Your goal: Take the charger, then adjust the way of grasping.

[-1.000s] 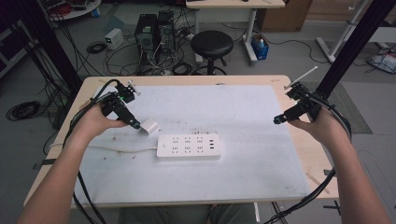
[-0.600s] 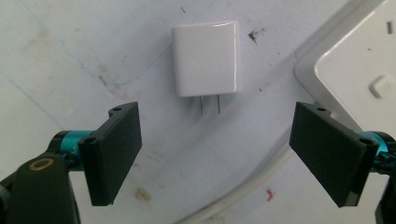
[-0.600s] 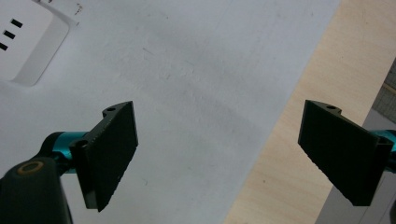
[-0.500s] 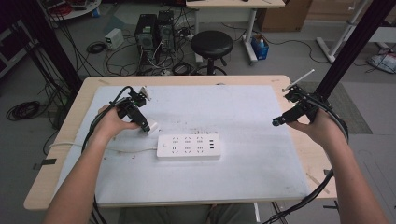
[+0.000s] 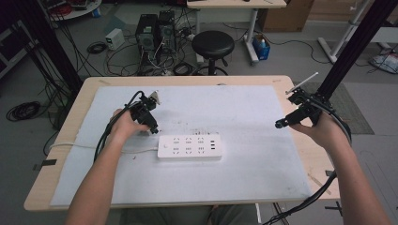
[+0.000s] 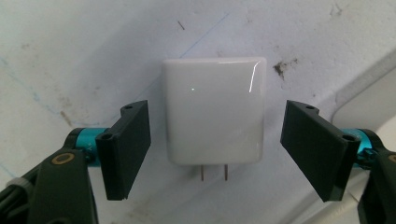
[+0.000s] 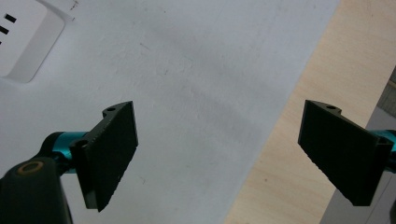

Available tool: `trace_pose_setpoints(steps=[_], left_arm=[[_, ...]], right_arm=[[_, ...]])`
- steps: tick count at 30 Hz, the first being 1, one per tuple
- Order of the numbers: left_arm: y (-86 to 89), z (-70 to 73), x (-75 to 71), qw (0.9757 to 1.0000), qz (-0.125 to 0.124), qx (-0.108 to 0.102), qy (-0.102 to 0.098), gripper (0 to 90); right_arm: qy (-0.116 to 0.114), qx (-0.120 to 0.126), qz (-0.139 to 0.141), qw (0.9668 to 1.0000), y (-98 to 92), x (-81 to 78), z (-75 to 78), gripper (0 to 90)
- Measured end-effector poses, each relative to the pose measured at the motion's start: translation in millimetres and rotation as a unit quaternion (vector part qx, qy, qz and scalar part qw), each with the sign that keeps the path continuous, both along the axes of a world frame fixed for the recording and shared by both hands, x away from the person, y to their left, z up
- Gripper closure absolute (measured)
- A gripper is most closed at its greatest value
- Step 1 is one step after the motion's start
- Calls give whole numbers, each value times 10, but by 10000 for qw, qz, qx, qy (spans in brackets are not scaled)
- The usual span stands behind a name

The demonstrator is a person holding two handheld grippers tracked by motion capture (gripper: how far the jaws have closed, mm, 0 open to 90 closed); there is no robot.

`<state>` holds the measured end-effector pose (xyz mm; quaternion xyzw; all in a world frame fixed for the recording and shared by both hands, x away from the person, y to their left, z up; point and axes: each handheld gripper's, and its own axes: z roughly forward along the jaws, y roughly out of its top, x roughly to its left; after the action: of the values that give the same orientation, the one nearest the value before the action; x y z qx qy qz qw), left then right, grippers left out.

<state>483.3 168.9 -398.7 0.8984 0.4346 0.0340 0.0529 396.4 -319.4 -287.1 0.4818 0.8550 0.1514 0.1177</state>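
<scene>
White plug-in charger (image 6: 214,111), a glossy square block with two metal prongs (image 6: 214,172), lies flat on the pale mat (image 5: 263,140) that covers the table (image 5: 291,80), just beside the left end of the white power strip (image 5: 189,146).

Left gripper (image 6: 215,149) hangs directly over the charger. Its jaws have just been closing and now bracket the block, one on each side; a gap shows at both flanks, so the pads (image 6: 125,147) do not press yet. No grip so far.

Key relation: in the left gripper view the prongs point back toward the gripper body, and the flat sides of the block run parallel to the pads. Jaw line crosses the block's width, so closing further should catch it squarely.

Right gripper (image 5: 281,123) is held well apart, near the right edge of the mat, jaws wide open and empty. The left hand (image 5: 123,125) is much the nearer to the charger.

Judgement: step in hand is the pickup of the charger. Risk: glossy casing may slip if caught near an edge.
</scene>
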Motion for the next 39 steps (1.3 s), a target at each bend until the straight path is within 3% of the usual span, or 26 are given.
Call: trace_pose_setpoints(steps=[3,4,7,10,14,19,20,23,30,32,33,34,35,36,37,38,39], left_arm=[[-22,-56,17,9999,-37,116,69,324],[-25,-67,16,9999,-38,127,47,418],[-22,-43,5,9998,-48,194,-38,423],[-11,12,-20,9999,-9,120,-76,424],[6,267,-137,9997,-80,-25,-218,425],[25,771,-308,9985,-287,-254,-390,425],[21,869,-344,9981,-321,-294,-440,425],[-27,1203,-466,9967,-526,-254,-567,425],[-78,1454,-579,9938,-805,-254,-720,425],[-91,1472,-618,9919,-901,-433,-783,425],[-104,1476,-637,9903,-993,-538,-806,425],[-124,1478,-657,9883,-1107,-618,-847,425],[-147,1476,-673,9862,-1202,-710,-888,425],[-178,1470,-691,9835,-1276,-824,-985,425],[-205,1472,-703,9802,-1427,-912,-1021,425],[-234,1468,-714,9767,-1549,-1049,-1050,425],[-265,1464,-725,9730,-1670,-1167,-1087,425]], right_arm=[[13,5,-10,10000,-5,-5,-9,115],[-7,-3,-10,10000,-9,-12,-19,115],[-12,-21,-16,10000,-16,-22,-24,115],[-17,-27,-27,10000,-16,-30,-19,115],[-34,-58,-69,10000,14,-47,5,115],[66,-74,-266,9996,78,-47,108,121],[158,-49,-357,9992,109,-43,167,164],[260,-5,-398,9989,165,-46,249,163],[364,110,-515,9979,231,-57,344,163],[421,314,-549,9971,252,-72,379,164],[421,314,-549,9971,252,-72,379,164],[492,540,-573,9957,269,-79,404,164],[492,540,-573,9957,269,-79,404,164],[540,836,-585,9933,297,-89,431,164],[540,836,-585,9933,297,-89,431,164],[579,1018,-585,9914,318,-96,446,168],[571,1381,-580,9871,346,-110,477,205]])
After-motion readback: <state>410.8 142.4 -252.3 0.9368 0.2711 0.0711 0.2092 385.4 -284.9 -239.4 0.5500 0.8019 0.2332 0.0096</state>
